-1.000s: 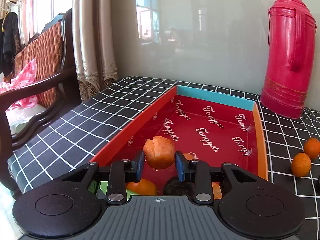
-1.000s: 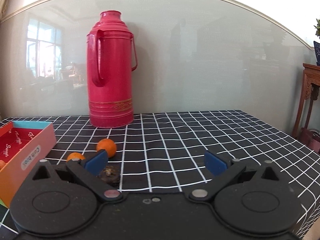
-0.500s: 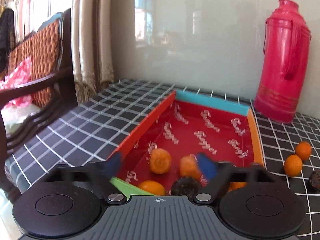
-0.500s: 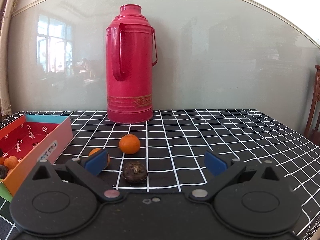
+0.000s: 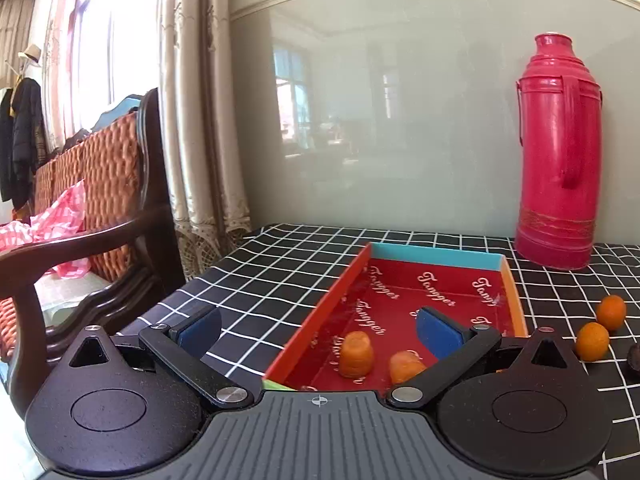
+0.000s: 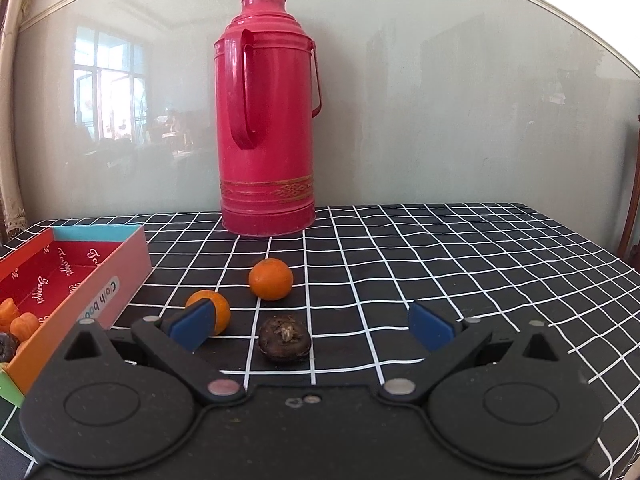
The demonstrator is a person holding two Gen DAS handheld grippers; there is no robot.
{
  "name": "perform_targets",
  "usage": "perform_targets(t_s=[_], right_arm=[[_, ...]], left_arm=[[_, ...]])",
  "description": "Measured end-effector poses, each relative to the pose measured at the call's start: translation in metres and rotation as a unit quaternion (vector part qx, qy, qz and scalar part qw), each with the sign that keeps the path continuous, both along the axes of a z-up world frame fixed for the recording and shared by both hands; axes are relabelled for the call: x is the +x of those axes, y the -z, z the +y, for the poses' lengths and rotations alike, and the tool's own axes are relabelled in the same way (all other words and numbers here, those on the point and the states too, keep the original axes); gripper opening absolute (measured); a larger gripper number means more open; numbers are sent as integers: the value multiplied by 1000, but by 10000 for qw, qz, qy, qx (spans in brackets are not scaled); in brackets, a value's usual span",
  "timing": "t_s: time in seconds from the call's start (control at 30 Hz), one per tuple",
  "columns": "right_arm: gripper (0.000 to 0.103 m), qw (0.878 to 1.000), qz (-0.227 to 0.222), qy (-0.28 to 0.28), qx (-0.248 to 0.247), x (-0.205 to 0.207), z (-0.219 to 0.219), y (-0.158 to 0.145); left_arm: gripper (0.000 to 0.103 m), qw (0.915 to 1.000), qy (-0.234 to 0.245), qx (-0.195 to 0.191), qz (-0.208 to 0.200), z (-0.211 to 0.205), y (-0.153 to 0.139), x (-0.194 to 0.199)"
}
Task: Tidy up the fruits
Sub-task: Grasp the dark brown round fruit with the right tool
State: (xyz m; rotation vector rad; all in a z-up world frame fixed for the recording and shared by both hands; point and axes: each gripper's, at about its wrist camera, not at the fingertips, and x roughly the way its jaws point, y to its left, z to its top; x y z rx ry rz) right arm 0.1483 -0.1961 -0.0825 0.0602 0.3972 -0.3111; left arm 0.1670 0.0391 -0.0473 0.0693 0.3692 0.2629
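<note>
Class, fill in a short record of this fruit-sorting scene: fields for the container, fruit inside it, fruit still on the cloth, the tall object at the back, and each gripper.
container: red box, open, on the checked cloth
fruit inside: orange pieces, one dark fruit at the near end
fruit on cloth: two oranges, one dark fruit, all beside the box
back: red flask, upright
left gripper: jaws opening, nothing between them
right gripper: open, empty, over the dark fruit

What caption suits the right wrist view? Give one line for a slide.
Open right gripper faces a dark fruit and two oranges before a red thermos.
</note>
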Motion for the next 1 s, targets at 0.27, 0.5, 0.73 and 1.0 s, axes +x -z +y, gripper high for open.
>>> perform_targets(t_s=[0.27,0.5,0.73,1.0], right_arm=[[94,9995,255,-164,123,15,2,6],[78,9969,701,-308,173,37,4,16],[54,9937,1007,-213,452,59,-6,26],[31,9934,1096,-316,98,63,9,31]], left_arm=[[103,9998,-221,-7,-21,21,-1,-6],[103,9991,-426,14,-9,41,2,-10],[103,9980,-636,-35,24,60,4,-12],[103,9966,-789,-227,74,75,6,-13]])
